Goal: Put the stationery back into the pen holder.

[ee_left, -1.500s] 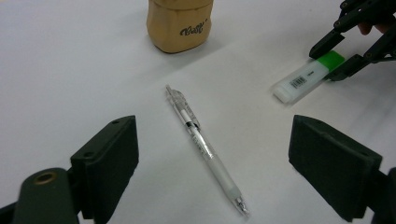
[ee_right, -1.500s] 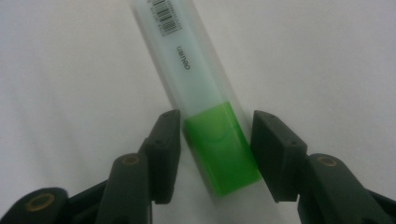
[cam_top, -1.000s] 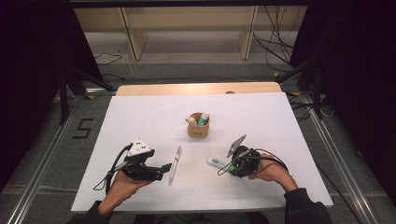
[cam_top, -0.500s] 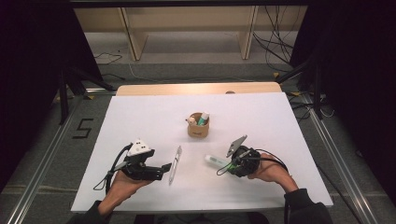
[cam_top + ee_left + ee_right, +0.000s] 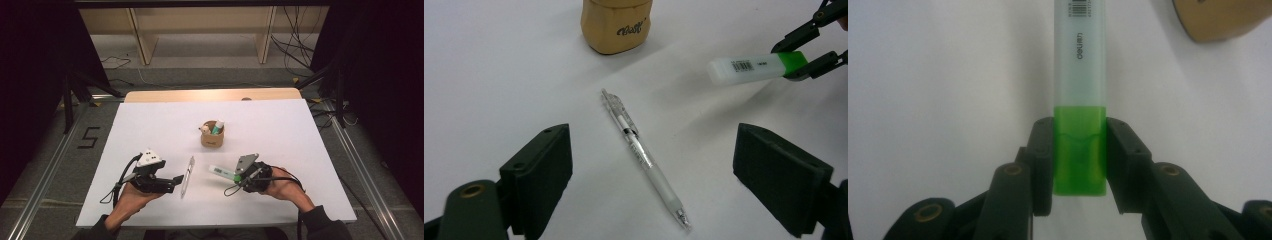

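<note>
A green highlighter (image 5: 1080, 100) with a frosted white cap is clamped by its green end in my right gripper (image 5: 1079, 160), which is shut on it. In the high view the highlighter (image 5: 222, 173) pokes left from the right gripper (image 5: 239, 178), lifted slightly off the white table. A clear pen (image 5: 643, 157) lies on the table between the wide jaws of my open left gripper (image 5: 651, 175). In the high view the pen (image 5: 187, 175) lies just right of the left gripper (image 5: 176, 182). A tan holder cup (image 5: 212, 134) with several items stands behind.
The white sheet (image 5: 150, 130) covers the table, whose wooden far edge (image 5: 210, 95) shows behind. The tan cup (image 5: 615, 22) stands beyond the pen in the left gripper view, and its rim (image 5: 1220, 20) shows at the right gripper view's top right.
My right gripper has lifted the highlighter a little and carried it slightly left. The left gripper and the pen have stayed where they were.
</note>
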Demonstrator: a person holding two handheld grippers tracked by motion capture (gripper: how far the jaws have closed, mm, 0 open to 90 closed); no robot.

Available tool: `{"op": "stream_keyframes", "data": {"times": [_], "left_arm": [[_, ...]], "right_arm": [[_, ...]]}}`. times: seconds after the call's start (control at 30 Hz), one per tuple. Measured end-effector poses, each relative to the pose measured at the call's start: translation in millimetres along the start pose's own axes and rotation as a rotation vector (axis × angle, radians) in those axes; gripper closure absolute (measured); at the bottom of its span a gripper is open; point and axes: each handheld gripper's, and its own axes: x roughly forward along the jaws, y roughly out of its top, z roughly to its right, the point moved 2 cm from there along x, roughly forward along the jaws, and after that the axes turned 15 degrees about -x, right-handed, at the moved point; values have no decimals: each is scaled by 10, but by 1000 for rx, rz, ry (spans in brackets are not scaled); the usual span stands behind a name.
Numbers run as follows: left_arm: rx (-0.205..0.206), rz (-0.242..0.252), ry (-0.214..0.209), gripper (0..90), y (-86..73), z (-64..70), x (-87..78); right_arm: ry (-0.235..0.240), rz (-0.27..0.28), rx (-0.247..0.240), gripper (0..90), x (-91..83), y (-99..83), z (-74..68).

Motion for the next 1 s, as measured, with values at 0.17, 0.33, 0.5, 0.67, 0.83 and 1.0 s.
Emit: {"op": "stream_keyframes", "data": {"times": [0.17,0.33,0.5,0.67,0.83,1.0], "left_arm": [[-5,-5,-9,157,20,-7,5],[2,-5,-23,159,70,13,4],[17,-23,-37,160,127,54,20],[43,-52,-41,160,185,94,44],[63,-72,-39,161,262,105,103],[107,-112,-50,166,319,171,173]], "right_arm": [[-75,23,-89,674,-16,115,-104],[-165,21,-190,674,-1,187,-197],[-239,14,-275,674,25,229,-279],[-317,4,-362,674,28,283,-347],[-399,-24,-466,674,56,326,-401],[-465,-52,-555,674,83,341,-449]]}}
